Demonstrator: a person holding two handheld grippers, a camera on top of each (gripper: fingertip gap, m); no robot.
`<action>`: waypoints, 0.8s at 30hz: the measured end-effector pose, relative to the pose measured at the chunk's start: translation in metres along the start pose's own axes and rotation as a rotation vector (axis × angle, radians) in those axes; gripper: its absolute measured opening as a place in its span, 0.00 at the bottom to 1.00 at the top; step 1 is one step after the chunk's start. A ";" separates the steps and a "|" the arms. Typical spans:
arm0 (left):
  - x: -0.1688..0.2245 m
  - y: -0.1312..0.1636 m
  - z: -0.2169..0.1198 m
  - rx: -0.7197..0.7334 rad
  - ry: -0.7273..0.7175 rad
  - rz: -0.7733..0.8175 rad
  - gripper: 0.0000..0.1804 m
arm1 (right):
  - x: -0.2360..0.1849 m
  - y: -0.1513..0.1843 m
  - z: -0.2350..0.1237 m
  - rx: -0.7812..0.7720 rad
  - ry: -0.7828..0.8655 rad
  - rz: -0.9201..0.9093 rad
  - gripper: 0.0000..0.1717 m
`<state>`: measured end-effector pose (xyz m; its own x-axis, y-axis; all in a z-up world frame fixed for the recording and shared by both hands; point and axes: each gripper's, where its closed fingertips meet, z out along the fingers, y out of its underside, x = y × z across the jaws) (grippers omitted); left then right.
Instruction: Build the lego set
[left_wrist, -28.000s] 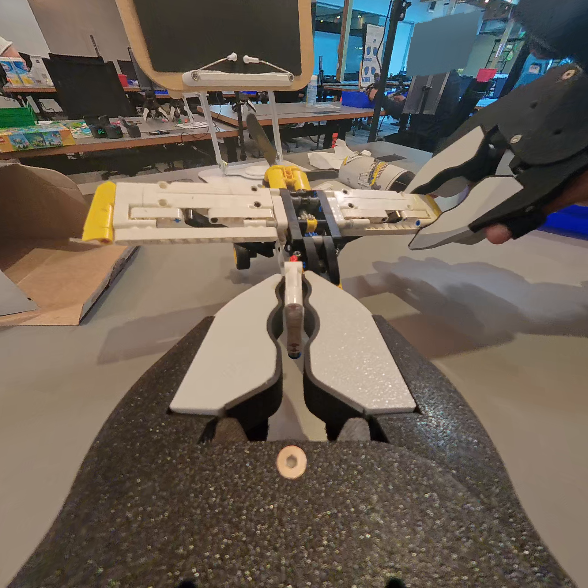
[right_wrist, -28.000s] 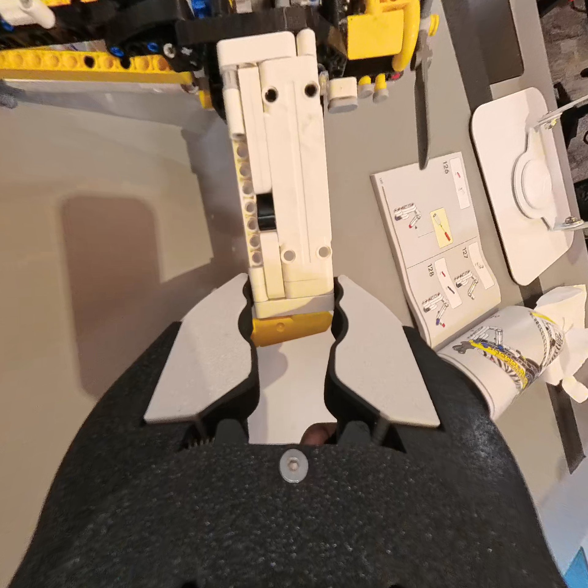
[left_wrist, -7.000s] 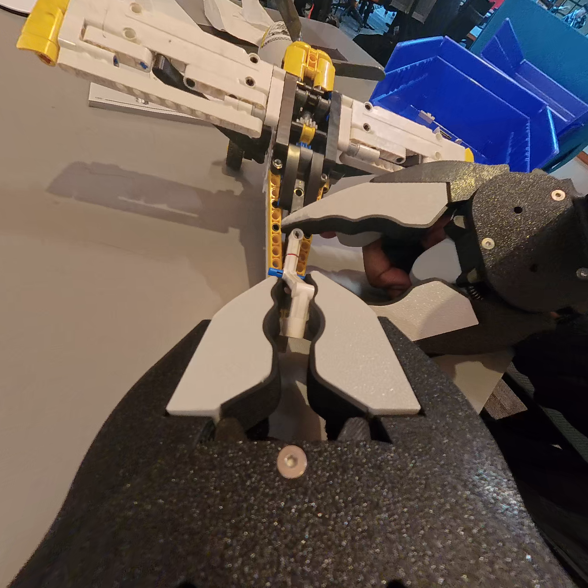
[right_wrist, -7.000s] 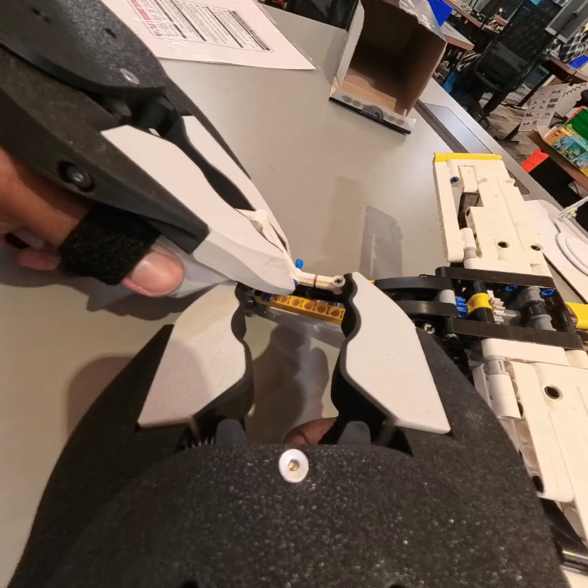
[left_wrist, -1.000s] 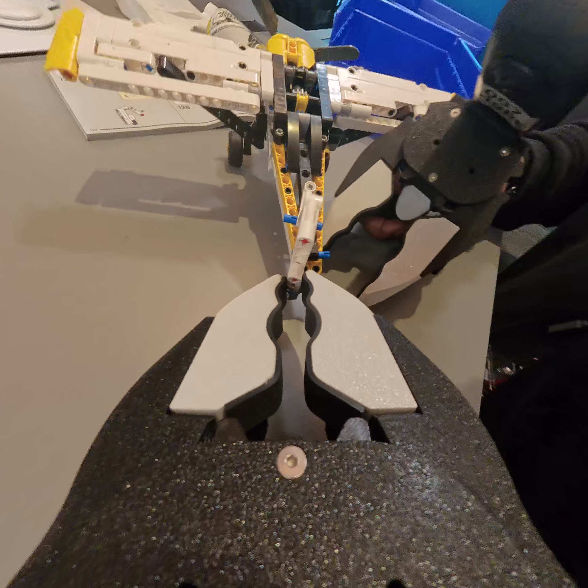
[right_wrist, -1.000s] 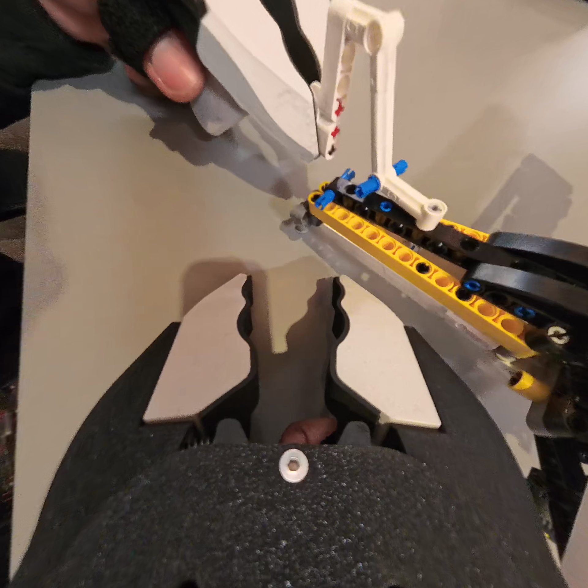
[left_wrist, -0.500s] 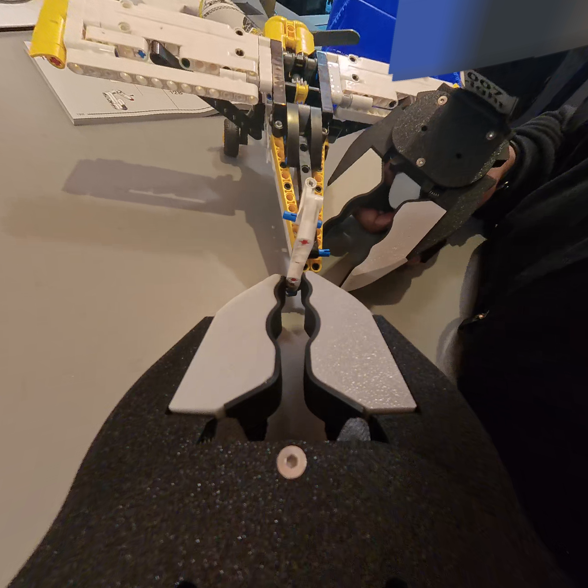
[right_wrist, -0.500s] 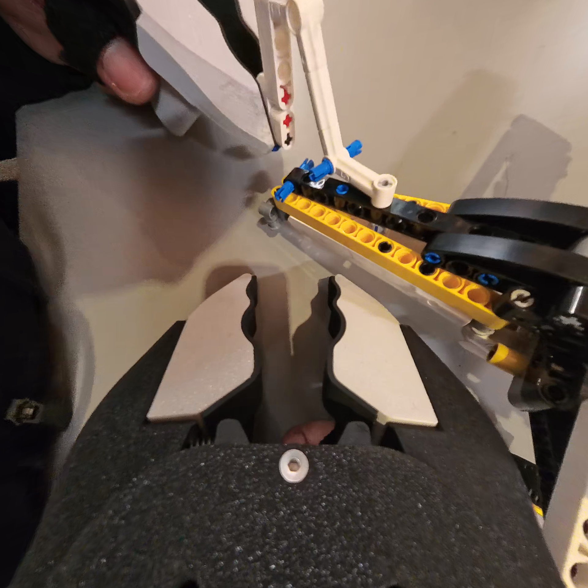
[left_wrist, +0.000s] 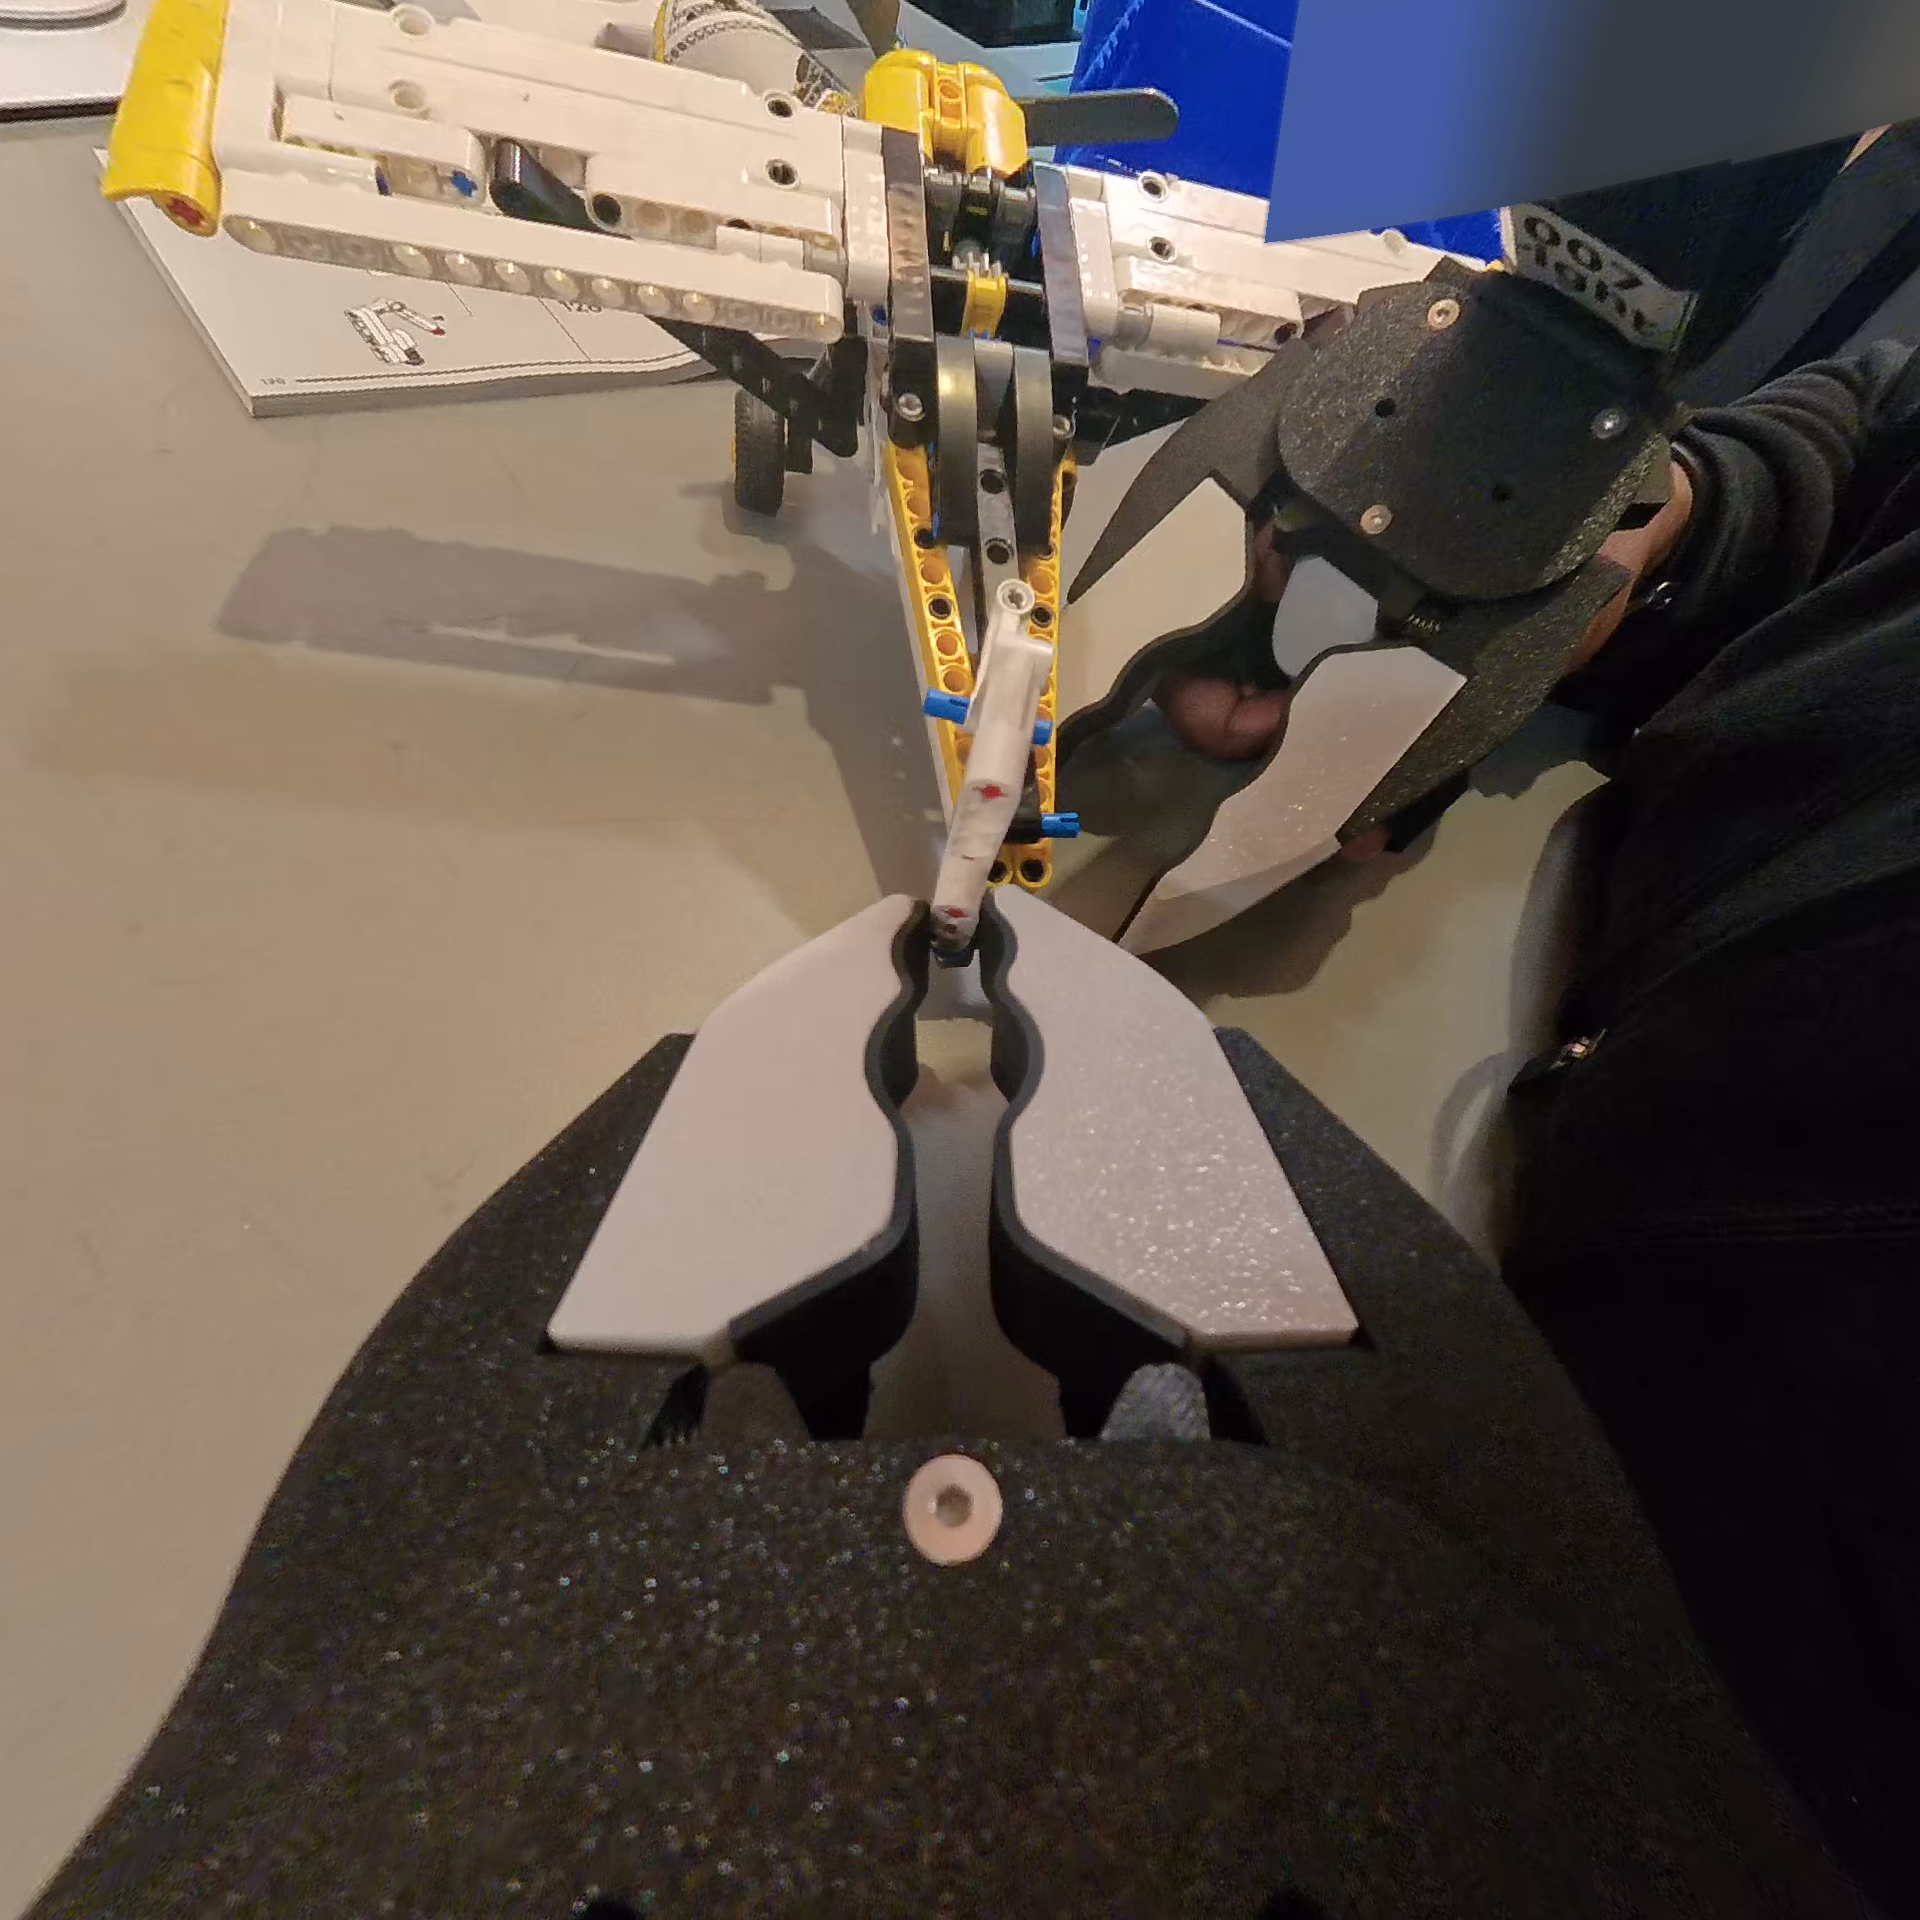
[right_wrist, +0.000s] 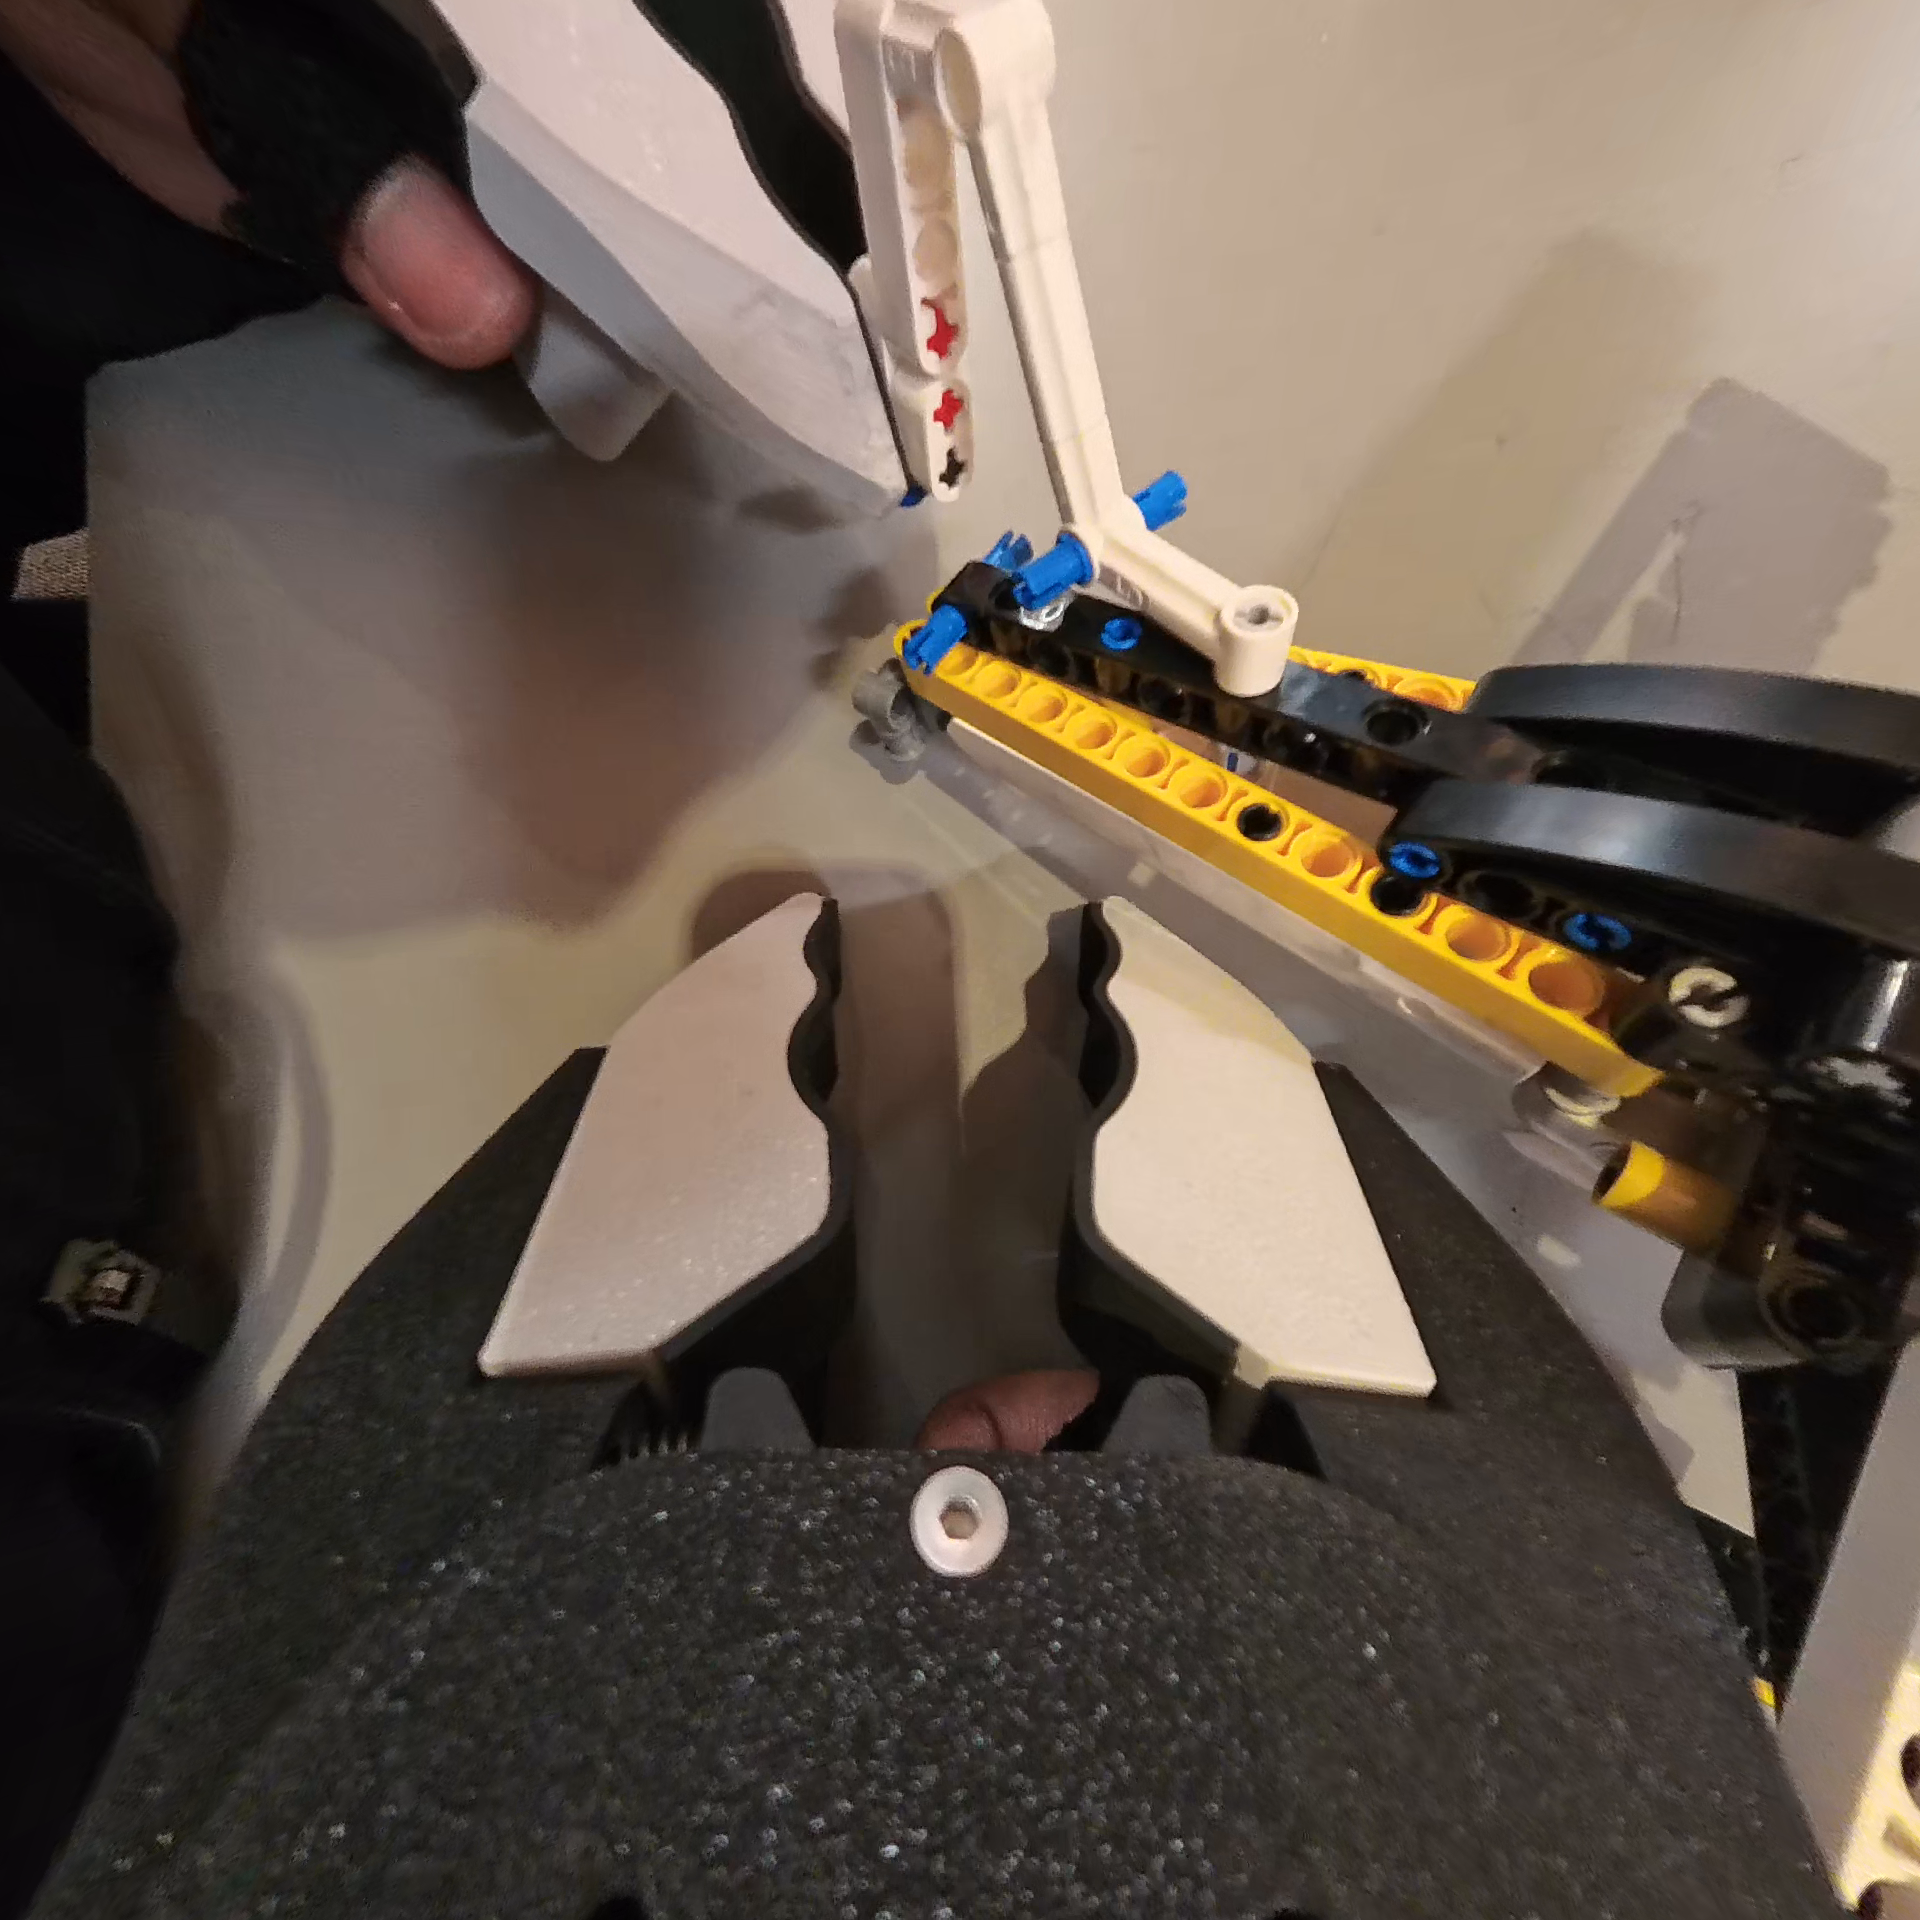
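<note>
A white and yellow brick-built plane (left_wrist: 582, 208) stands on the grey table (left_wrist: 364, 883), its yellow and black tail boom (left_wrist: 997, 623) pointing toward me. My left gripper (left_wrist: 954, 928) is shut on the free end of a bent white beam piece (left_wrist: 992, 758) that joins the tail boom. The right wrist view shows the same white piece (right_wrist: 940, 260) pinched at the left fingertips (right_wrist: 727, 343), with blue pins (right_wrist: 1049, 566) at its joint on the yellow beam (right_wrist: 1195, 774). My right gripper (right_wrist: 951, 940) is open and empty over the table beside the boom; it also shows in the left wrist view (left_wrist: 1247, 727).
An open instruction booklet (left_wrist: 436, 332) lies under the plane's left wing. Blue bins (left_wrist: 1174, 73) stand behind the plane. A person's dark sleeve (left_wrist: 1766, 727) fills the right side. A gloved finger (right_wrist: 436, 270) shows by the left gripper. The grippers' ends are close to 7 cm from one another.
The right gripper has drawn in a little closer beside the tail boom. The left gripper keeps its hold on the white piece, which has barely moved.
</note>
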<state>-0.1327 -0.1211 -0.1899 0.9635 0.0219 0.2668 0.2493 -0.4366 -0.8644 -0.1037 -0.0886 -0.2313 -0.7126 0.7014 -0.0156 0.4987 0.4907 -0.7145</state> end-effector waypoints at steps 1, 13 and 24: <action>0.000 0.000 0.000 -0.001 0.000 0.000 0.05 | 0.000 0.000 0.000 0.000 -0.001 0.000 0.26; 0.001 0.001 0.001 -0.005 0.001 0.001 0.05 | 0.000 0.000 0.000 0.001 -0.004 0.002 0.26; -0.001 0.000 0.001 0.001 -0.002 -0.006 0.05 | 0.000 0.001 0.001 -0.001 -0.007 -0.008 0.27</action>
<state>-0.1333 -0.1207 -0.1906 0.9622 0.0260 0.2711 0.2550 -0.4358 -0.8632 -0.1033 -0.0886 -0.2323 -0.7201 0.6937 -0.0151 0.4935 0.4967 -0.7140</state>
